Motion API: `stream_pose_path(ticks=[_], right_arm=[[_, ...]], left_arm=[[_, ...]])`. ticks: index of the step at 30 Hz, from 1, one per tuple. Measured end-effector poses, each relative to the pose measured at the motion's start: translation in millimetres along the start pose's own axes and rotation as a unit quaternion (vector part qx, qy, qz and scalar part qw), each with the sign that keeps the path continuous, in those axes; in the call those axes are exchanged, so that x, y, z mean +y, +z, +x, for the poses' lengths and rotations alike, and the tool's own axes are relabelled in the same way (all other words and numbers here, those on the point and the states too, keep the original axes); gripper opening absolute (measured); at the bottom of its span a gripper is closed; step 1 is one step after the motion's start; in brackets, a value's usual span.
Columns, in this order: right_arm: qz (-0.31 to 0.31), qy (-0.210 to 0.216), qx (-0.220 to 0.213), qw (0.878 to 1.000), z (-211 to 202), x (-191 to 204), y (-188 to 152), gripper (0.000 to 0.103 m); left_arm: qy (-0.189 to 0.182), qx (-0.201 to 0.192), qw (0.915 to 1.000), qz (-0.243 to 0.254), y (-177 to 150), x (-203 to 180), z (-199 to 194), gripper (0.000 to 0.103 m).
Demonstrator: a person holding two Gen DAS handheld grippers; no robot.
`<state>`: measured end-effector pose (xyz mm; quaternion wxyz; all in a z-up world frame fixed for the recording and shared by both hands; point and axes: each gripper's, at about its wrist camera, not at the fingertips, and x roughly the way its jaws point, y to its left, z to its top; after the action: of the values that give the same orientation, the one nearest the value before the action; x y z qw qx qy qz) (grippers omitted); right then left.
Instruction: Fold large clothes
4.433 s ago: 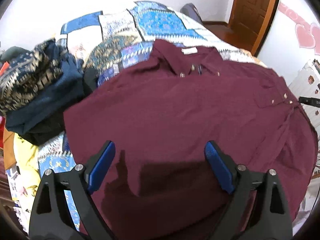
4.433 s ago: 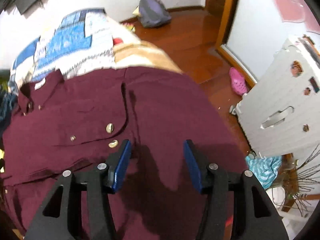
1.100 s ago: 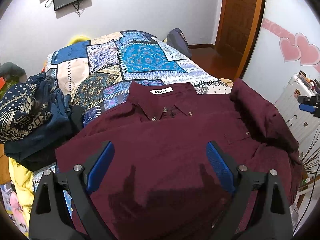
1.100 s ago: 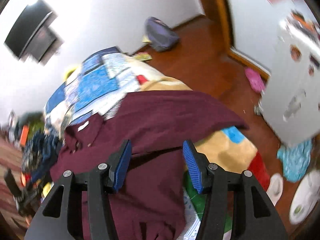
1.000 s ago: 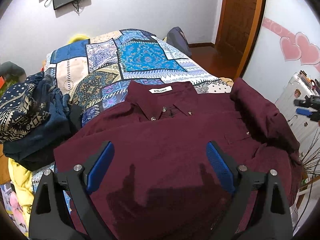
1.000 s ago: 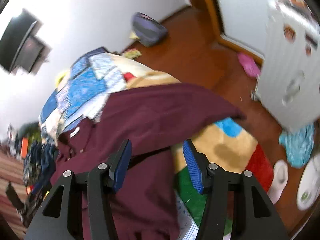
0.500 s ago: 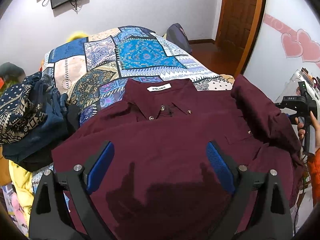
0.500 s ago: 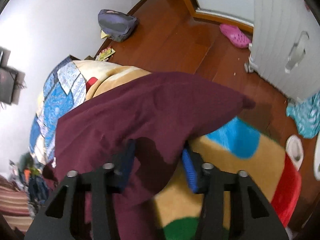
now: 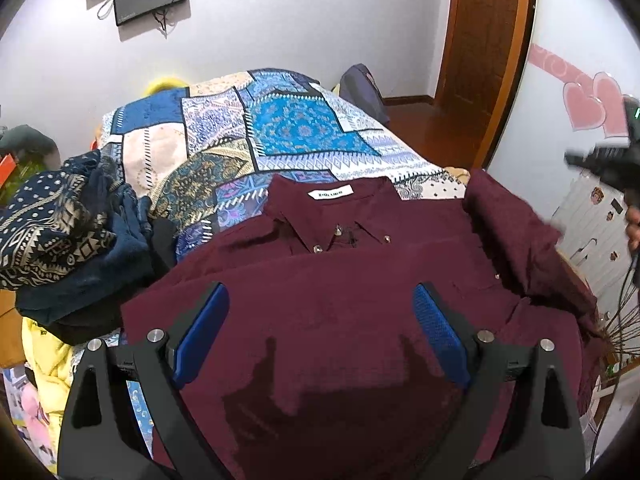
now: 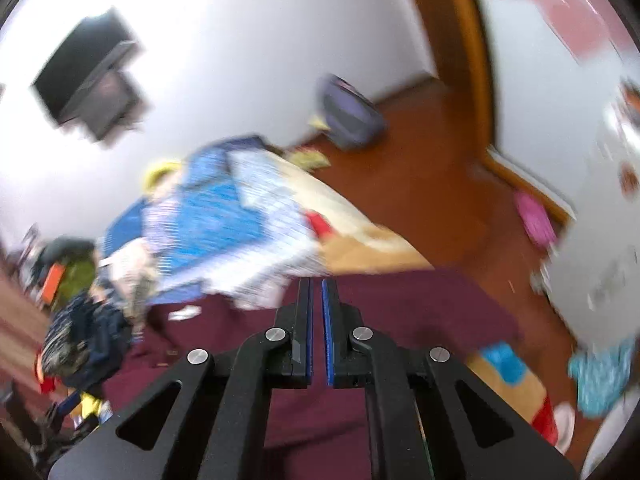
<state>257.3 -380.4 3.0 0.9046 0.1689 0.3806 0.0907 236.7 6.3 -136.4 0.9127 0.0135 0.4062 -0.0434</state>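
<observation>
A large maroon button-up shirt [image 9: 344,304] lies face up on the patchwork quilt [image 9: 280,136], collar toward the far wall. Its right sleeve [image 9: 516,232] is folded in over the body. My left gripper [image 9: 320,332] is open and empty, hovering over the shirt's lower body. My right gripper [image 10: 316,292] is shut with nothing visible between its blue pads, above the shirt [image 10: 420,304] near the bed's right edge; this view is blurred. It also shows at the right edge of the left wrist view [image 9: 608,160], held in a hand.
A pile of dark blue patterned clothes [image 9: 60,224] lies left of the shirt, with yellow fabric [image 9: 44,360] below it. A white cabinet [image 9: 596,224] stands right of the bed. A grey bag [image 10: 348,116] and pink slipper [image 10: 534,216] lie on the wooden floor.
My right gripper has closed and lifted away from the sleeve it was around, swinging upward. The sleeve stays folded over the body. My left gripper has held nearly still, open.
</observation>
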Motion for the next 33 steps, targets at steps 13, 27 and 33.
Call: stream_pose_path(ticks=[13, 27, 33], right_arm=[[-0.017, -0.028, 0.08, 0.996, 17.6, 14.5, -37.3, 0.041], [0.231, -0.055, 0.154, 0.959, 58.9, -124.6, -78.5, 0.043], [0.269, -0.04, 0.158, 0.949, 86.9, -140.0, -77.3, 0.043]], left_arm=[[-0.004, -0.019, 0.9996, -0.022, -9.9, 21.9, -23.1, 0.093], [-0.005, 0.014, 0.9998, -0.015, -6.5, 3.4, 5.1, 0.093], [0.002, 0.022, 0.9997, -0.006, -3.9, -5.1, 12.4, 0.093]])
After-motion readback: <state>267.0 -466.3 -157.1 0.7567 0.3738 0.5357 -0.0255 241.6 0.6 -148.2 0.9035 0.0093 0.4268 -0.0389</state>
